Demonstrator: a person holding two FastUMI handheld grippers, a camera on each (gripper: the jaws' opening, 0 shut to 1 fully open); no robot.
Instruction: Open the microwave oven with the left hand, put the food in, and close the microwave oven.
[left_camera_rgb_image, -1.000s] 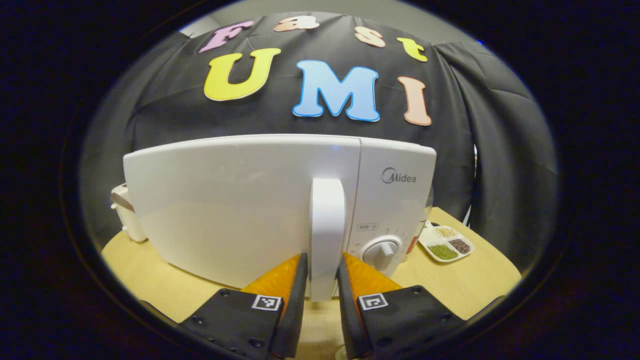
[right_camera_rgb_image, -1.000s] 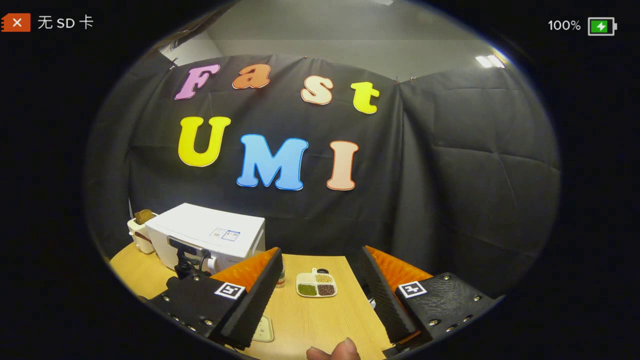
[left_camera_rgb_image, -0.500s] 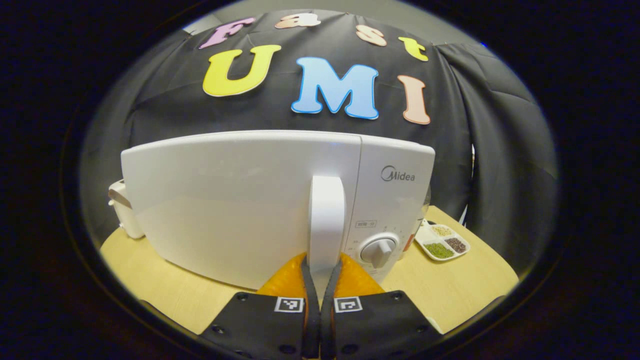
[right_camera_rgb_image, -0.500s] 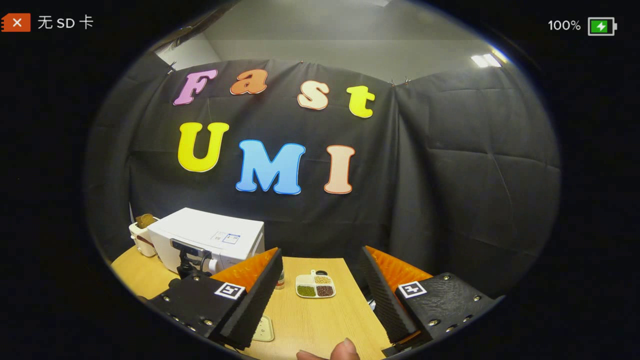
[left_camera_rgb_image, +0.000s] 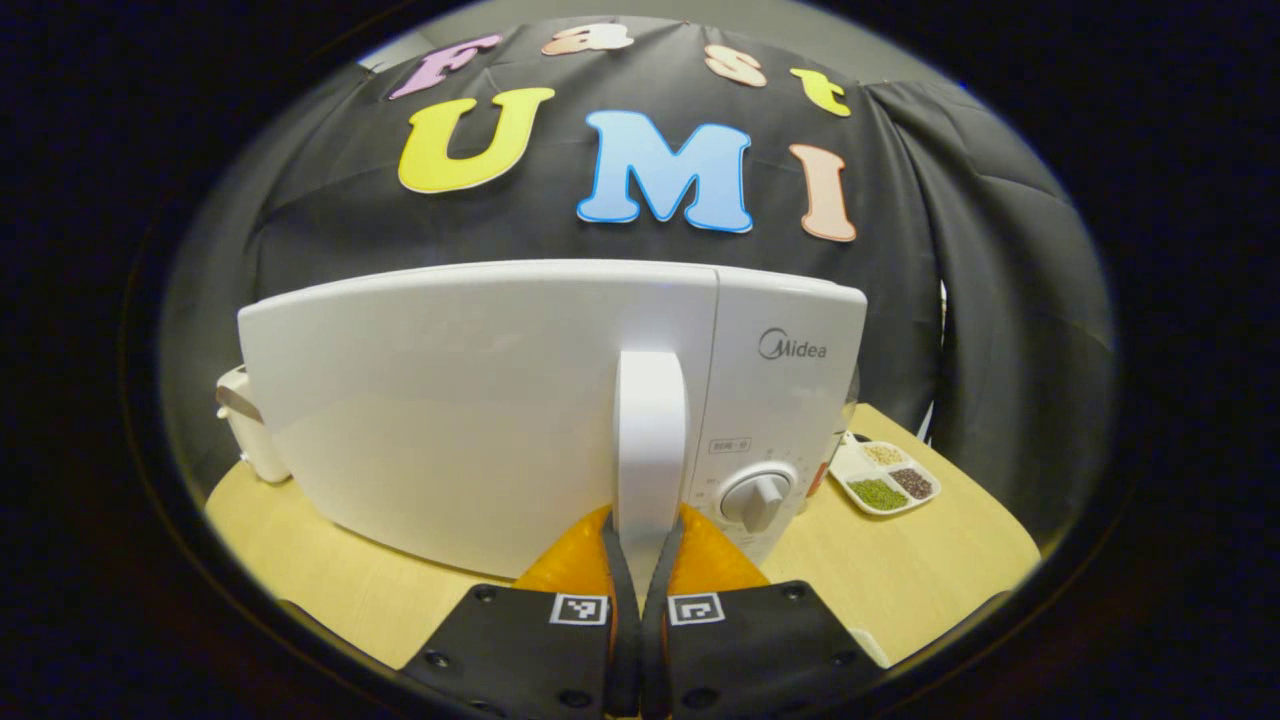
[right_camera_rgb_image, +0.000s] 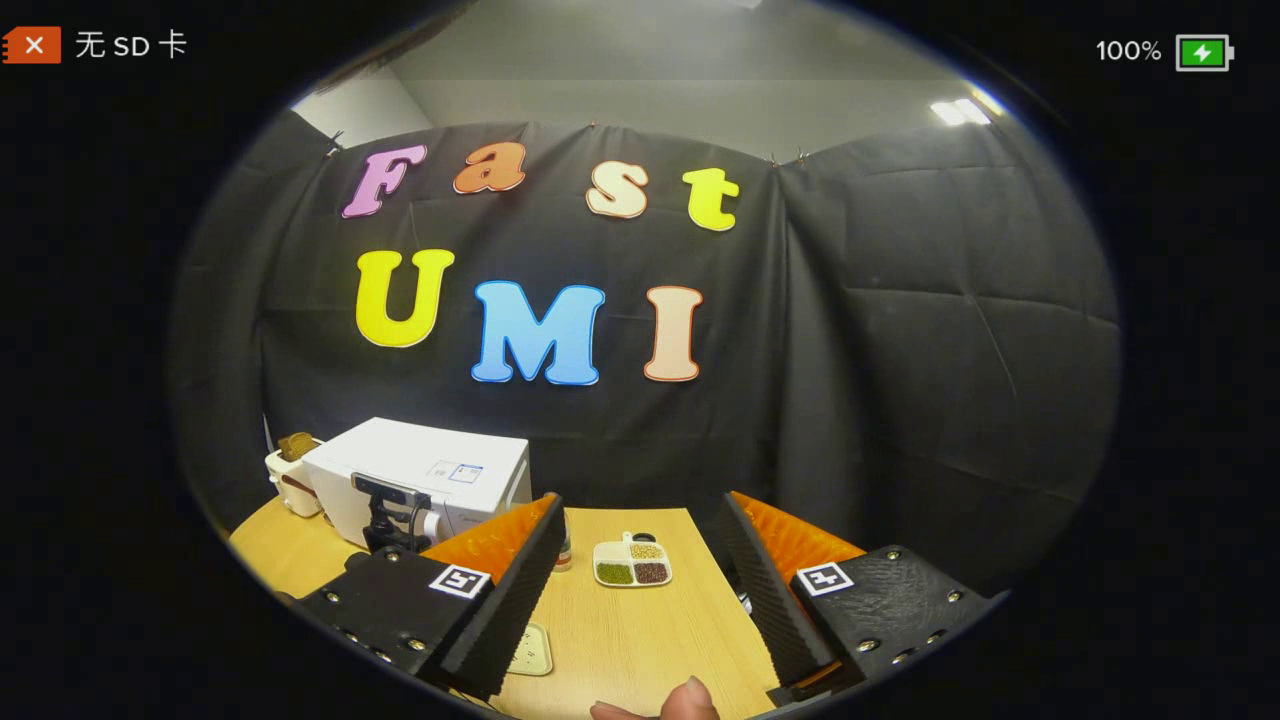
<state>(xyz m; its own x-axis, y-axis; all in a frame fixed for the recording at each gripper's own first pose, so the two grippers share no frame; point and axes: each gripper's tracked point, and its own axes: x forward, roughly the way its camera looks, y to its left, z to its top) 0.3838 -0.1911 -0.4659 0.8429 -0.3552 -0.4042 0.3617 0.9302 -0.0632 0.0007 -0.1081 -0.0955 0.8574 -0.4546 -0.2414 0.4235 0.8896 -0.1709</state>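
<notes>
Two fingers of the left gripper (left_camera_rgb_image: 640, 545) pinch the lower end of the upright white handle (left_camera_rgb_image: 650, 440) on the microwave oven (left_camera_rgb_image: 560, 400), whose door sits closed on the wooden table (left_camera_rgb_image: 930, 570). Right of the microwave oven, a divided dish of grains (left_camera_rgb_image: 885, 478) rests on the same table, a toaster (left_camera_rgb_image: 245, 435) at the oven's far side. The right gripper (right_camera_rgb_image: 640, 580) hovers with its jaws spread wide, grasping nothing, above the table, a fingertip (right_camera_rgb_image: 685, 698) beneath it.
</notes>
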